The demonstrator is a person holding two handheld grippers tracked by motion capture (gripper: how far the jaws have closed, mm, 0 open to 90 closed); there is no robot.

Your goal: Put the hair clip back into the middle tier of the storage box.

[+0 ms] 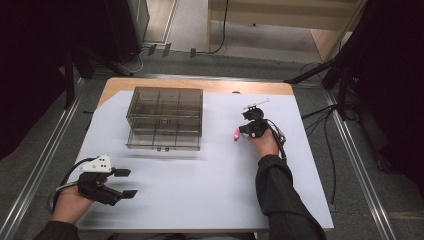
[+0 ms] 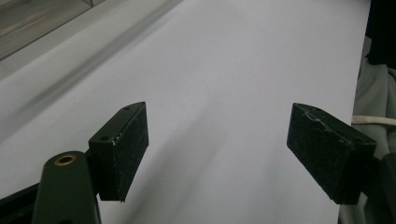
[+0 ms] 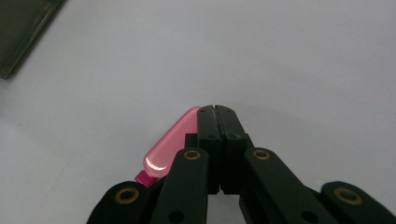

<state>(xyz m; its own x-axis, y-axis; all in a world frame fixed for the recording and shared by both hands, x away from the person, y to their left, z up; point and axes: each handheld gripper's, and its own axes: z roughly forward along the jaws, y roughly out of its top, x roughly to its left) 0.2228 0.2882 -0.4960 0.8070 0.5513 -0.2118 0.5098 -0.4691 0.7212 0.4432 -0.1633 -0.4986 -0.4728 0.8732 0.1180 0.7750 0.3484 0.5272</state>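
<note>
- Right gripper [image 1: 243, 131] is hovering over the white sheet [image 1: 200, 190], just right of the clear compartment box [image 1: 165, 118]; jaws are pressed together w/ no gap in the right gripper view
- Pink piece [image 3: 169, 145] (small, glossy, rounded, w/ a darker magenta end) is sitting against the left side of those shut jaws, sticking out sideways; can't tell if it's truly pinched or just clinging at an edge
- Judging the step as carrying the piece to the box: keep the squeeze steady, move slowly, approach a compartment from above, since the off-centre hold looks likely to slip
- Left gripper [image 2: 217, 149] is waiting w/ jaws spread wide, nothing between them, near the sheet's front-left corner, well apart from box & pink piece
</note>
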